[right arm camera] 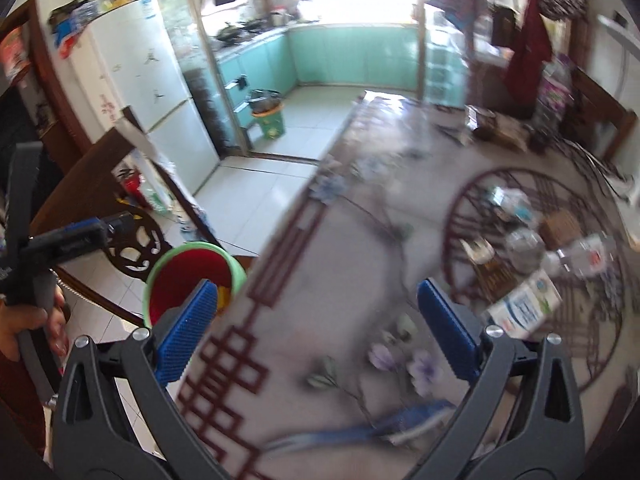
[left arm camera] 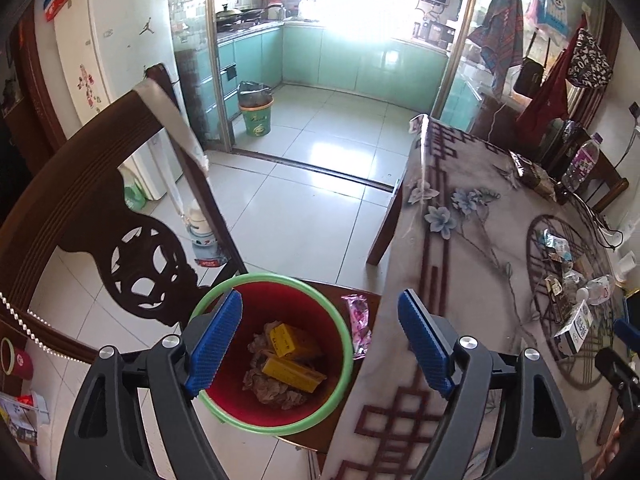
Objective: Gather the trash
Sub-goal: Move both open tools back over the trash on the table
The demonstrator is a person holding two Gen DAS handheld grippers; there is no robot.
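— On the far right of the table [left arm camera: 472, 240], inside the round pattern of the cloth, what is left there for you?

— A small heap of trash [left arm camera: 572, 280]. I count one white carton [right arm camera: 524, 306], lying on its side nearest to me, and I think two clear plastic bottles [right arm camera: 576, 256] behind it. There are also some crumpled wrappers; they are too blurred for me to count.

— And the bin?

— The red bin with the green rim [left arm camera: 276, 280] stands on a chair seat to the left of the table. Inside it I see two yellow boxes [left arm camera: 292, 356] on crumpled paper. One pink wrapper [left arm camera: 358, 330] lies on the seat just beside the bin, outside it.

— What are your tongs doing?

— My left gripper [left arm camera: 320, 344] hangs over the bin, jaws apart, nothing between them. My right gripper [right arm camera: 320, 332] is over the table, jaws spread wide and also empty.

— How will these things handle?

— I judge that all are light. The carton is stiff enough, so I would take it across its flat sides at the middle. The bottles look empty and smooth; they may roll or slip, so I would close on the body, not the neck. The wrappers are soft and thin, and must be pinched low against the cloth.
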